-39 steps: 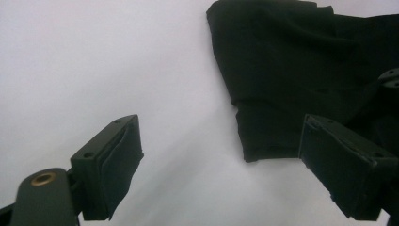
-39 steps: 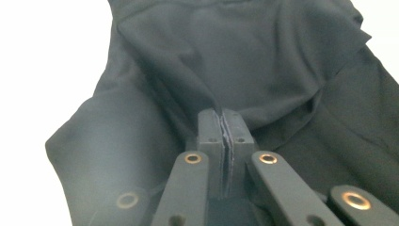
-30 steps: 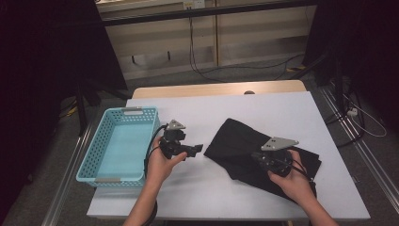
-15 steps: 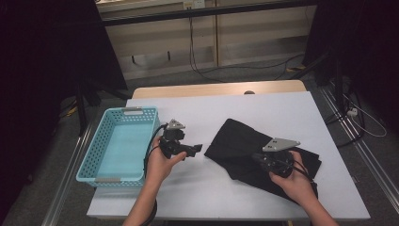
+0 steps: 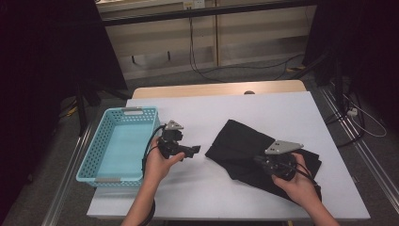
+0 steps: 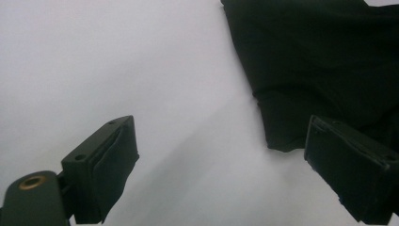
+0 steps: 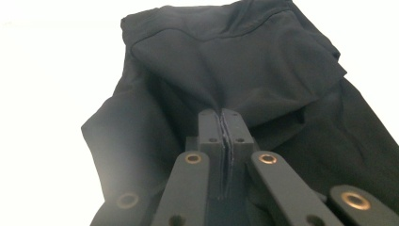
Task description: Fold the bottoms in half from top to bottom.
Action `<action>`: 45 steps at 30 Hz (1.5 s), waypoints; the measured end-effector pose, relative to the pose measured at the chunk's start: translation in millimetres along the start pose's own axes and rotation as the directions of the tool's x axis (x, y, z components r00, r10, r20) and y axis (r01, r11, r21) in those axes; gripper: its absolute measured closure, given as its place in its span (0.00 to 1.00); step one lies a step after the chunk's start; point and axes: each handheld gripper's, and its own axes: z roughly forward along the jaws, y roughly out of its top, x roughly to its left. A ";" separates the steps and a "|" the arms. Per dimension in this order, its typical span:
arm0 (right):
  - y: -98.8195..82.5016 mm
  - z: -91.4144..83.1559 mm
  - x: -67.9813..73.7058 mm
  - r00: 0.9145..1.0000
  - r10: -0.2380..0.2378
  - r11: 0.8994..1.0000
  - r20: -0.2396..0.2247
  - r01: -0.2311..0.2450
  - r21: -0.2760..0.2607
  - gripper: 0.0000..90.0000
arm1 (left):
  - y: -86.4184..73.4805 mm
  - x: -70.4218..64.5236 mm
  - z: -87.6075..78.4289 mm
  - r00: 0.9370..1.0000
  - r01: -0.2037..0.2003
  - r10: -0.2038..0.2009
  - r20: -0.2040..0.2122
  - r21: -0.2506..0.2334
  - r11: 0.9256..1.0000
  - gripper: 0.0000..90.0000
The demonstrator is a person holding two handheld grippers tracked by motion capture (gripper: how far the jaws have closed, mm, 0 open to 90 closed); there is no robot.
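Two hand-held grippers unmoved | right hand-held gripper (image 7: 221, 123) clamps black cloth (image 7: 244, 61) | left hand-held gripper (image 6: 221, 165) wide

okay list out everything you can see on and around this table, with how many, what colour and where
black garment: one, black, crumpled on the table's right half
basket: one, light blue, at the table's left edge
table: one, white top
cables: several, dark, on the floor behind the table
left gripper: one, black, jaws open over bare table beside the garment's edge
right gripper: one, black, jaws shut on a fold of the garment
hands: two, one on each gripper
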 end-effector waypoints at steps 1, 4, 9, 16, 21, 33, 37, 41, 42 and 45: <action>-0.9 -0.2 -0.2 1.000 0.004 1.000 0.001 -0.004 0.002 0.98 | -0.2 1.2 -0.8 1.000 -0.008 0.008 0.001 0.007 1.000 0.11; -0.7 -2.0 -1.0 1.000 0.006 1.000 0.003 -0.006 -0.004 0.98 | -0.6 0.5 -0.6 1.000 -0.019 0.019 0.011 0.011 1.000 0.10; -2.1 -2.1 1.2 1.000 -0.010 1.000 -0.003 0.010 0.003 0.98 | -1.1 -3.5 2.3 1.000 -0.021 0.021 0.020 0.010 1.000 0.10; -3.5 -3.3 0.6 1.000 0.001 1.000 -0.004 -0.001 -0.001 0.98 | -1.1 -2.4 -3.8 1.000 -0.012 0.012 0.027 -0.015 1.000 0.10; -5.0 -7.4 0.8 1.000 0.009 1.000 -0.003 -0.009 -0.005 0.98 | -3.0 1.6 -6.3 1.000 -0.013 0.013 0.022 -0.012 1.000 0.10; -14.2 -15.8 -1.3 1.000 0.016 1.000 -0.004 -0.016 -0.007 0.98 | -0.8 1.0 -9.0 1.000 -0.022 0.022 0.018 -0.015 1.000 0.10; -14.2 -18.8 -1.8 1.000 0.017 1.000 -0.006 -0.017 -0.022 0.98 | -0.6 2.2 -9.2 0.999 -0.028 0.028 0.018 -0.005 1.000 0.10; -17.3 -20.4 -3.0 1.000 0.024 0.999 -0.003 -0.025 -0.022 0.98 | -1.6 1.5 -7.2 1.000 -0.020 0.020 0.018 -0.002 1.000 0.10; -18.1 -20.3 -3.7 1.000 0.024 0.999 -0.004 -0.024 -0.023 0.98 | -1.4 2.0 -7.2 0.999 -0.028 0.028 0.021 0.003 1.000 0.10; -19.3 -20.0 -5.0 0.999 0.032 0.999 -0.003 -0.032 -0.022 0.98 | -1.2 2.0 -6.7 1.000 -0.020 0.020 0.020 -0.009 1.000 0.10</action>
